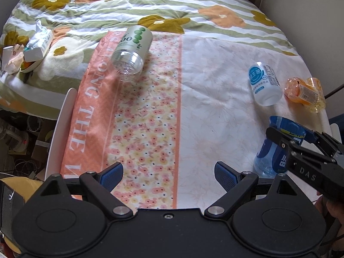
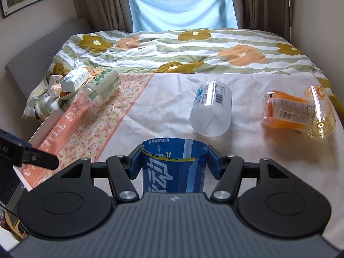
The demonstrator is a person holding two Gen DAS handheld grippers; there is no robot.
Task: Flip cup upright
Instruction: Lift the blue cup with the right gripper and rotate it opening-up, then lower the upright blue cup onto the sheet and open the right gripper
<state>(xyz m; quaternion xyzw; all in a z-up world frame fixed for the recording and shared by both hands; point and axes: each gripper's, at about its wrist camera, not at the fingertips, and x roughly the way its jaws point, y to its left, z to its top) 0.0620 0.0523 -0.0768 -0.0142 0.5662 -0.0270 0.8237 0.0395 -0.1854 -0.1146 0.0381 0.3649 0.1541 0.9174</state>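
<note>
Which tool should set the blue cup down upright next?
Right. The right tool already clamps the blue cup, its open mouth facing up. The left tool is open and holds nothing, apart from that cup.

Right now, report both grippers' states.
Left gripper: open, holding nothing.
Right gripper: closed on the blue cup.

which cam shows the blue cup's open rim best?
Right wrist: the blue cup sits centered in the right gripper, open rim facing up. Left wrist shows only its side, partly hidden by that gripper.
</note>
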